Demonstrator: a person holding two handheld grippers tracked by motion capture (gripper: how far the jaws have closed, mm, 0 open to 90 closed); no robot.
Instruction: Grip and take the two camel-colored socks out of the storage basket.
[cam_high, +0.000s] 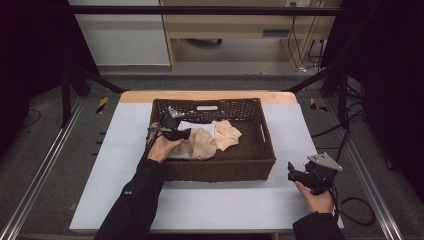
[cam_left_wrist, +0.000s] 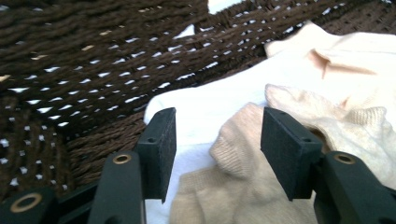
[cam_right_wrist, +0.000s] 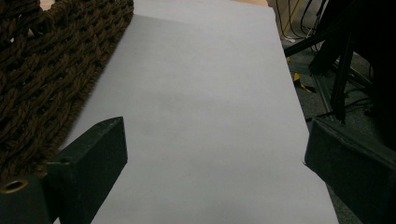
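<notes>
So I'm basically at the start of the grab here, nothing's out of the basket (cam_high: 215, 170) yet. All the socks sit inside it in the middle of the high view: a beige sock (cam_high: 201, 143), a paler peach one (cam_high: 226, 134) to its right, and something white (cam_high: 192, 126) under and behind them.

My left gripper (cam_high: 186, 134) is down inside the basket, at its left end, jaws spread wide with nothing pinched. In the left gripper view the beige sock (cam_left_wrist: 238, 186) sits right in the gap between the two pads, bottom center of the frame, cuff bunched up toward me. Looks to me like closing now would catch it, though I can't tell if the pads are touching fabric yet.

My right gripper (cam_high: 296, 171) is parked on the grey table (cam_high: 240, 205) at the lower right of the high view, outside the basket's right corner, also wide open and holding nothing.

Left to do, I reckon: pinch, lift, repeat for the rest.
</notes>
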